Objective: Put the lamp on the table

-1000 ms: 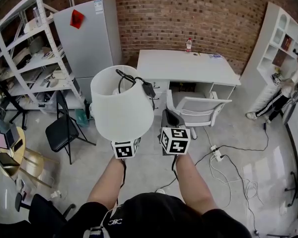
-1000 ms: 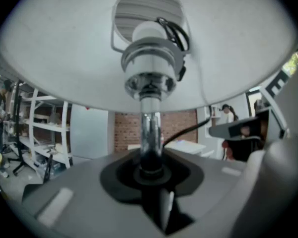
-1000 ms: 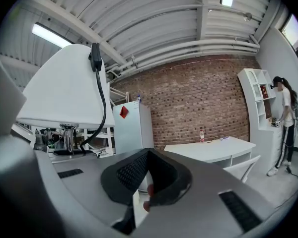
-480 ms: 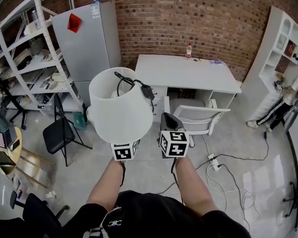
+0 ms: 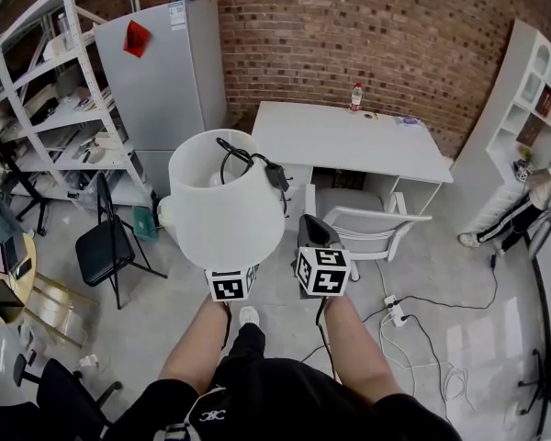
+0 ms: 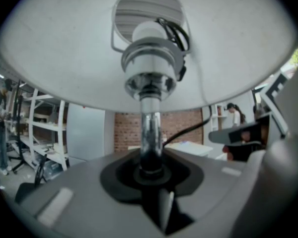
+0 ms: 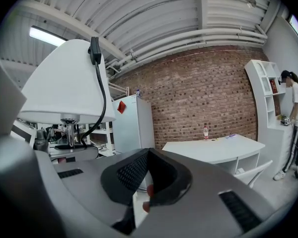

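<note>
The lamp [image 5: 225,200] has a white shade and a chrome stem, and it is carried upright in the air. My left gripper [image 5: 230,266] is shut on the lamp's stem [image 6: 150,135] just below the shade; its black cord [image 5: 257,159] lies coiled over the shade's top. In the right gripper view the lamp [image 7: 64,83] shows at the left. My right gripper [image 5: 314,239] is beside it, jaws together with nothing in them. The white table [image 5: 349,141] stands ahead against the brick wall and also shows in the right gripper view [image 7: 216,148].
A white chair [image 5: 363,214] stands in front of the table, with a bottle [image 5: 355,95] on the tabletop. A grey fridge [image 5: 165,62], shelving [image 5: 46,108] and a black folding chair [image 5: 106,246] are at the left. Cables and a power strip [image 5: 399,292] lie on the floor; a person [image 5: 542,182] stands by the right bookcase.
The room has shifted slightly in view as the person walks on; a shoe now shows below the grippers. The lamp stays in the left gripper's hold.
</note>
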The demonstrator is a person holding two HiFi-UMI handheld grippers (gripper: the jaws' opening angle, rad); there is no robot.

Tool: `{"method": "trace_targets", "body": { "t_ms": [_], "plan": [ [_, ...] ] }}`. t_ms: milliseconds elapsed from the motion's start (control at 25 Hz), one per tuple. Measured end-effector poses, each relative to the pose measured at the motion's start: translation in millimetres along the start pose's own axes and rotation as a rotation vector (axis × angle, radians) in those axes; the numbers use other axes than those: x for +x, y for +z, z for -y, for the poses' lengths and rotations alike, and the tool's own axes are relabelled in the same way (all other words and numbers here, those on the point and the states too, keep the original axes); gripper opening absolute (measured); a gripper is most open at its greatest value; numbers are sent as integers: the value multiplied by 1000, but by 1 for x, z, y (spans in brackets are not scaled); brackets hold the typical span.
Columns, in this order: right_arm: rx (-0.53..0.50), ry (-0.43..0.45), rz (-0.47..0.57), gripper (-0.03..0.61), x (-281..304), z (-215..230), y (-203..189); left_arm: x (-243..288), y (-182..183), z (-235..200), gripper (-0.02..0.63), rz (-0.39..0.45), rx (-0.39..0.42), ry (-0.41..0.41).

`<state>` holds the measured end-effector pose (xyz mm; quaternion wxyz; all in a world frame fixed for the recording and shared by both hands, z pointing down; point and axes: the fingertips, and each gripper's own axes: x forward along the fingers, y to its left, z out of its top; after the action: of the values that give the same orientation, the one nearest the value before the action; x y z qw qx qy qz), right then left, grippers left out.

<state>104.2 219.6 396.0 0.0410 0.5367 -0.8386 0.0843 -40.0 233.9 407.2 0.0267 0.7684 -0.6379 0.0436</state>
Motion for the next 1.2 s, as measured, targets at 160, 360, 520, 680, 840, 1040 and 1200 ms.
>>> {"method": "trace_targets", "body": {
  "t_ms": [160,360,520,680,840,1040,1200],
  "plan": [
    [-8,-4,-17,-11,34,9,-2,33,-7,-14,94,-10,-14,-1],
    [-24,-20,-23,-11,89,18,10,86,-2,-41,94,-3,-22,-13],
    [-26,-39,-20,-11,138,28,17,134,3,-64,94,10,-18,-26],
    [-23,-56,-25,-11,186,34,30,181,11,-90,94,13,-27,-43],
    [-24,-77,-28,-11,232,39,43,224,23,-116,94,22,-26,-62],
    [-19,-105,-35,-11,284,39,47,270,26,-146,94,20,-18,-89],
    [-1,-136,-45,-11,311,44,43,300,22,-160,94,7,-10,-118]
  ]
}}
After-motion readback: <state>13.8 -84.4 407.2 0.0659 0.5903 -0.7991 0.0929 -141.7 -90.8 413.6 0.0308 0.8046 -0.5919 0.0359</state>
